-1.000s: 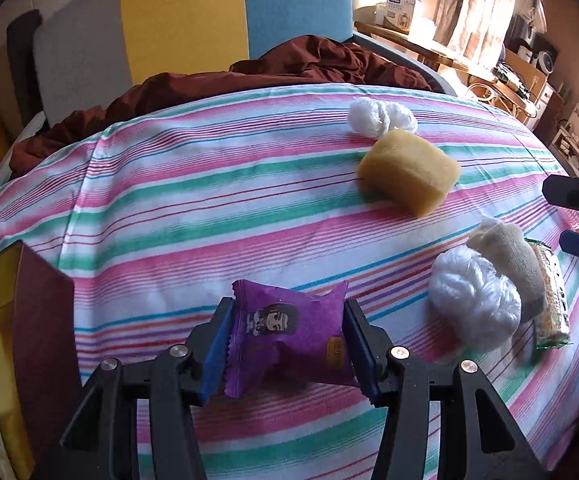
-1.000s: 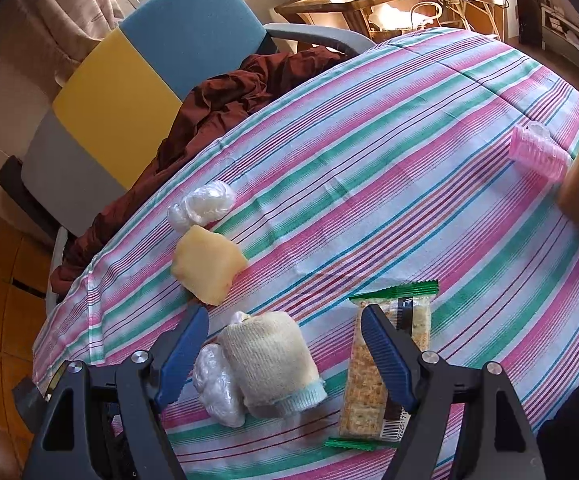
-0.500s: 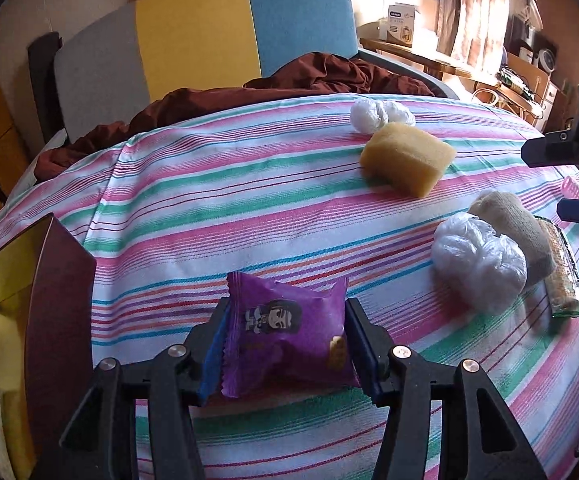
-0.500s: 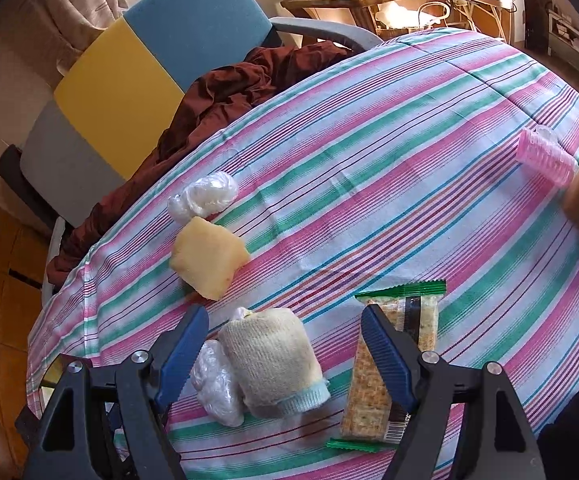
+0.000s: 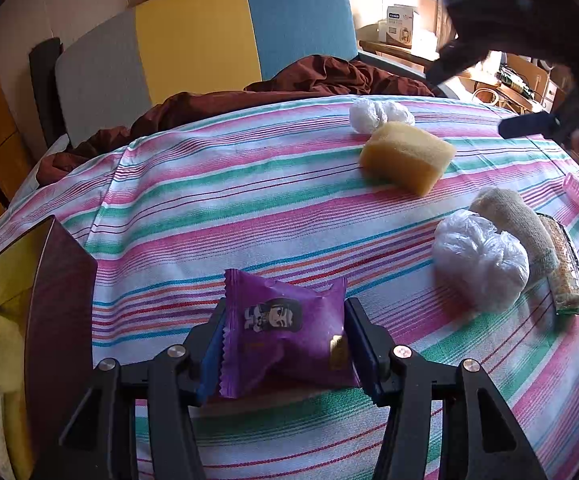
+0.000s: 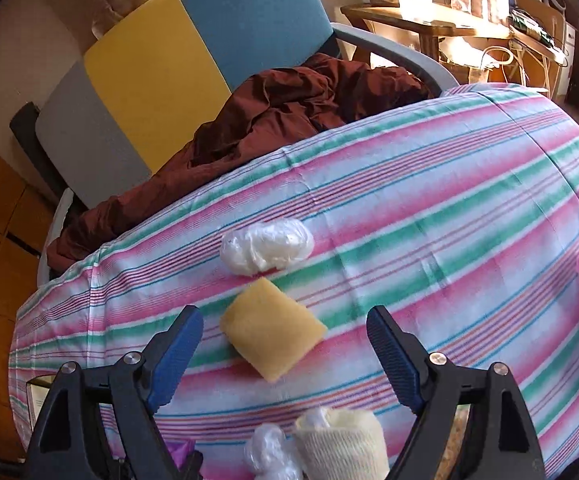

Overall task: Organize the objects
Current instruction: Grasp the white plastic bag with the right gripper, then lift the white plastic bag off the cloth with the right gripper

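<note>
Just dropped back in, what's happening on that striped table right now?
A person is sorting small items with a hand-held tool in each hand. The left tool is clamped on a purple snack packet above the striped tablecloth, beside an open box. The right tool is empty; its jaws have just been opening wider, and it hangs over the yellow sponge, not gripping it. A wad of clear plastic lies just beyond.

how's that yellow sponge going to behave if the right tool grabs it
The yellow sponge looks porous with soft rounded edges, so it will probably squash between the pads and spring back. It is likely very light for its size. Its blocky shape lies flat on the striped cloth, so it should slide or drag rather than roll.
</note>
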The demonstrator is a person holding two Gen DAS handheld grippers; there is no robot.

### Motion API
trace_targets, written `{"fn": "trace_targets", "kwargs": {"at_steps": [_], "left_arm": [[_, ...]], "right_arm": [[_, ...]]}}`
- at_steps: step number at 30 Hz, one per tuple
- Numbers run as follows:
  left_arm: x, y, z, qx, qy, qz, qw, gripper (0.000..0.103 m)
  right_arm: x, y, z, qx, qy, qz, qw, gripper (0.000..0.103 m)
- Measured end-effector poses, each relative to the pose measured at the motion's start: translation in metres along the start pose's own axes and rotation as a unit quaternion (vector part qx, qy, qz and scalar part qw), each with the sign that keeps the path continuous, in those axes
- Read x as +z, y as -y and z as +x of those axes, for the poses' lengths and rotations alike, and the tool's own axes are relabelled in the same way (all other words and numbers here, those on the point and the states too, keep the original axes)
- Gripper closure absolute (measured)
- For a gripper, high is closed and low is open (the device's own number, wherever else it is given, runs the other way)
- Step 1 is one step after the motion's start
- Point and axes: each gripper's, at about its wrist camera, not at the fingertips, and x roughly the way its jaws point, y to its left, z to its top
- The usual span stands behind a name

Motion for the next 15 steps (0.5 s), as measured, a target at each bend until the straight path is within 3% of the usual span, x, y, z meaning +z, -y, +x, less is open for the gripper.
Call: {"fn": "trace_targets", "kwargs": {"at_steps": [9,10,11,12,15], "left_arm": [[0.0,-0.003,0.001,-0.009,0.002,-0.008,0.9999,0.047],[0.0,-0.003,0.001,-0.01,0.002,-0.008,0.9999,0.047],[0.0,-0.003,0.001,-0.011,0.002,-0.009,0.9999,0.047],[-0.001,-0.003,0.0,-0.011,0.003,-0.009,0.9999,0.047],[-0.001,-0.003,0.0,-0.013,0.004,-0.01,0.9999,0.047]], "right_arm": [[0.034,-0.021,0.078,-0.069,-0.054,-0.038,0.995,0.016],[0.034,-0.021,0.083,-0.066,-0.061,-0.041,0.995,0.021],[0.033,-0.022,0.087,-0.063,-0.064,-0.045,0.995,0.043],[0.033,-0.022,0.085,-0.064,-0.06,-0.045,0.995,0.053],[0.031,-0.02,0.074,-0.048,-0.049,-0.047,0.997,0.062]]}}
